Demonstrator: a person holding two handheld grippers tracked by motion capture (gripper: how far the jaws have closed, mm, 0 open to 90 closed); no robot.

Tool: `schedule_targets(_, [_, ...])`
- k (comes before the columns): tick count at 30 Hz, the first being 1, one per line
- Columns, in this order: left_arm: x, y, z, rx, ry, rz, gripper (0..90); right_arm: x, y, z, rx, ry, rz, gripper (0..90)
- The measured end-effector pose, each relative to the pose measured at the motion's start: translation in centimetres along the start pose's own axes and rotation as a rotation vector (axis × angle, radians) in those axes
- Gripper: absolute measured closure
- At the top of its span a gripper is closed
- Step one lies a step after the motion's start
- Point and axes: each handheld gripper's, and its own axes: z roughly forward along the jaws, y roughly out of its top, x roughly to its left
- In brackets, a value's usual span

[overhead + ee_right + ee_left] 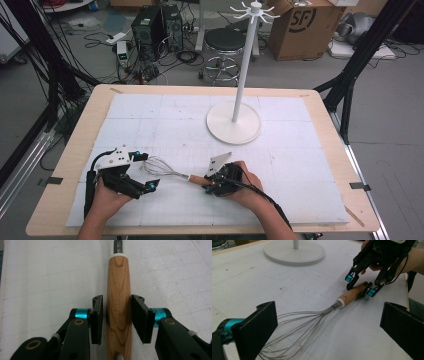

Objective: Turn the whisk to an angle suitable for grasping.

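White-mat desk (310,165): whisk (167,171) lies flat; right gripper (117,315) fingers straddle wooden handle, barely gapped, readying grasp; left gripper (141,171) released, flanking wires.

Whisk (167,170) flat on the table (75,150), wires between open left gripper (145,171) jaws; handle at right gripper (209,184). White stand (234,122) well beyond.

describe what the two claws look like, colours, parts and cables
Both claws are black linkage frames with flat black pads and cyan sleeves at the finger joints. The left claw and right claw each carry a grey three-cornered plate on top. Brass-coloured rivets show on the right claw's links. A black cable trails from each back along the forearm. The forearms are bare, no sleeves in view.
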Motion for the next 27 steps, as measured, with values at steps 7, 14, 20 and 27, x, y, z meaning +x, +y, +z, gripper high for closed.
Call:
schedule_targets(7, [0.0, 0.0, -0.1, -0.001, 0.000, -0.002, 1.7, 0.0, -0.6, -0.7, 0.000, -0.028, 0.023, 55.4])
schedule_targets(14, [0.0, 0.0, 0.0, -0.003, -0.001, -0.003, 1.7, -0.7, -2.4, -1.5, -0.005, -0.067, 0.080, 48.4])
schedule_targets(20, [0.0, 0.0, -0.1, -0.004, -0.002, -0.003, 1.7, -1.2, -2.8, -1.9, 0.003, -0.115, 0.101, 48.1])
schedule_targets(27, [0.0, 0.0, 0.0, -0.002, -0.002, -0.004, 1.7, -2.0, -3.1, -2.2, 0.010, -0.178, 0.147, 46.5])
